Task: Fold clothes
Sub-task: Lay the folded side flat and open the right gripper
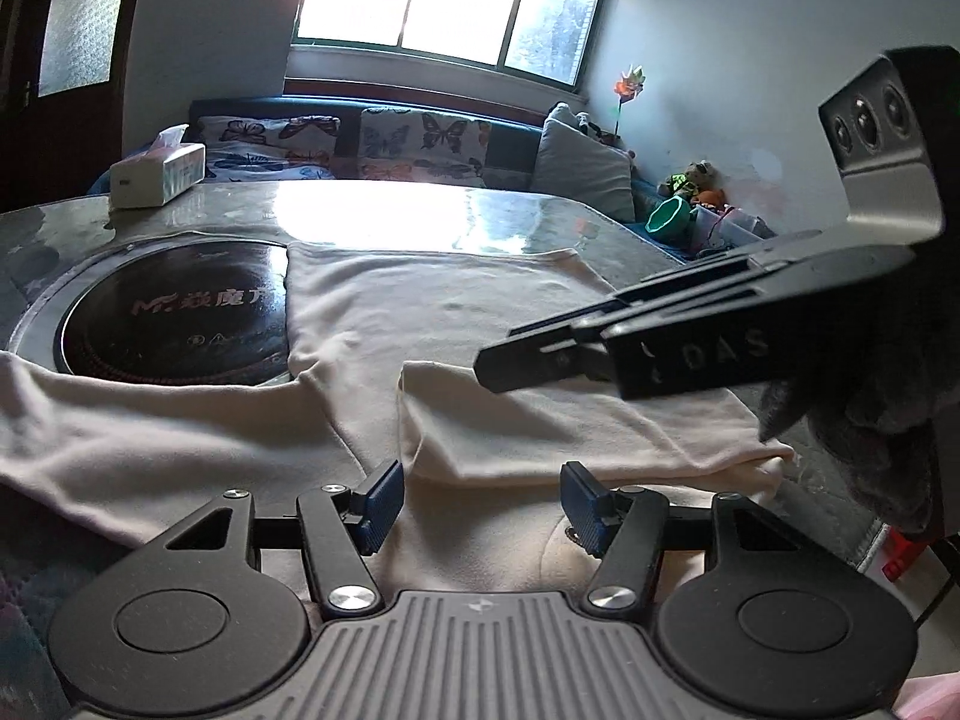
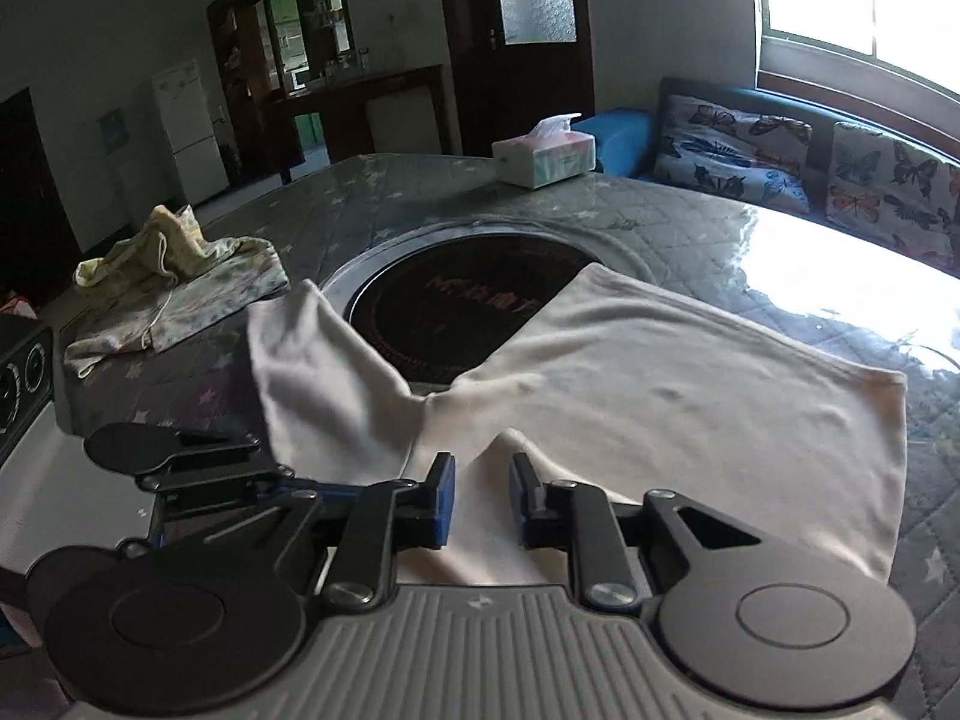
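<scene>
Cream cotton T-shirt (image 2: 660, 372), spread flat over the grey quilted surface (image 2: 384, 192), its far-left part lapping onto the round black induction hob (image 2: 456, 306) set into that surface. Right sleeve already folded in over the body, seen as a doubled flap (image 1: 570, 426) in the left wrist view; left sleeve (image 2: 324, 372) lying out toward the left, not yet folded. Left tongs (image 1: 480, 507) apart, blue pads (image 1: 378, 504) hovering just above the cloth near the neckline, nothing between them. Right tongs (image 2: 481, 498) slightly apart, straddling a small raised ridge of fabric without pressing it. A second, yellowish floral garment (image 2: 174, 282) heaped at the far left, a tissue box (image 2: 543, 159) beyond the hob, both well apart from the shirt.

Likely trouble from here: closing on that ridge could catch one layer only, dragging the top ply and undoing the folded flap. Pulling the left sleeve across the slick hob glass could slide the whole shirt, leaving the fold crooked. Working so close together, the tongs could also collide.
</scene>
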The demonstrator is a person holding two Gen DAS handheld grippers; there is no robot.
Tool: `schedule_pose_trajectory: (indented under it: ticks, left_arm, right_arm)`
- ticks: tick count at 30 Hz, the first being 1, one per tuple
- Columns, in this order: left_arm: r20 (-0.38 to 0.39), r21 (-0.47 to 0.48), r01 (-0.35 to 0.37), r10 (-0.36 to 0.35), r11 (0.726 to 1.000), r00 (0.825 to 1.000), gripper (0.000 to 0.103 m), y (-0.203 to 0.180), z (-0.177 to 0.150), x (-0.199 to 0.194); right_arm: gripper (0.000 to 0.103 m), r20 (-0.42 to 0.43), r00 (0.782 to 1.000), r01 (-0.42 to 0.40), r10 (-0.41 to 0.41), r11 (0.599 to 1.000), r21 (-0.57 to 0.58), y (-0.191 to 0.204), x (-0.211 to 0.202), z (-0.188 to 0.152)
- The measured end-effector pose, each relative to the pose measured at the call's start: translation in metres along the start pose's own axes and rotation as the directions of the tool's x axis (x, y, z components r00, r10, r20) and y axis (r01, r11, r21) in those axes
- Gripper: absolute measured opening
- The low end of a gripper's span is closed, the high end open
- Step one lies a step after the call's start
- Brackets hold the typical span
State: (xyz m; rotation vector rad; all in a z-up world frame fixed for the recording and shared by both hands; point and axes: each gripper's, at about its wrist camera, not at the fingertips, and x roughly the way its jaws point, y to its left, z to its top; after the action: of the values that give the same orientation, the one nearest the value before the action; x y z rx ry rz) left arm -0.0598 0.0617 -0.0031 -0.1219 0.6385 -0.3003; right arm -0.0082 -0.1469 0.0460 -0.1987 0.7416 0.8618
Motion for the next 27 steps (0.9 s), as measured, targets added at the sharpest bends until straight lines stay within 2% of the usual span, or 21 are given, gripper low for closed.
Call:
schedule_pose_trajectory:
  ticks: [4,9,11,15,21,24,27]
  left_arm:
    - [0.009,-0.004,-0.019,0.019,1.000,1.000,0.061,0.003,0.000,-0.003]
    - [0.037,-0.018,-0.028,0.028,0.999,0.999,0.059,0.005,0.008,-0.006]
    - [0.040,-0.013,-0.025,0.025,1.000,0.999,0.051,0.004,0.012,-0.003]
    - [0.030,0.005,-0.022,0.022,1.000,0.999,0.049,-0.004,0.018,0.007]
    - [0.004,0.023,-0.024,0.024,0.999,1.000,0.046,-0.010,0.019,0.020]
    - [-0.011,0.027,-0.033,0.033,0.999,0.999,0.046,-0.009,0.018,0.025]
    - [-0.028,0.024,-0.048,0.049,0.999,0.998,0.042,-0.007,0.017,0.029]
  right_arm:
    - [0.021,-0.004,1.000,0.020,-0.020,1.000,-0.002,-0.012,-0.019,-0.009]
    - [0.021,-0.036,0.993,0.116,-0.114,0.992,0.041,-0.049,-0.046,-0.035]
    - [0.021,-0.060,0.986,0.158,-0.153,0.984,0.079,-0.067,-0.053,-0.049]
    - [0.021,-0.095,0.980,0.186,-0.174,0.973,0.134,-0.088,-0.056,-0.068]
    - [0.021,-0.032,0.982,0.189,-0.186,0.974,0.126,-0.093,-0.068,-0.061]
    - [0.021,-0.010,0.980,0.198,-0.199,0.974,0.113,-0.098,-0.059,-0.052]
    - [0.018,-0.034,0.977,0.215,-0.213,0.969,0.123,-0.109,-0.044,-0.053]
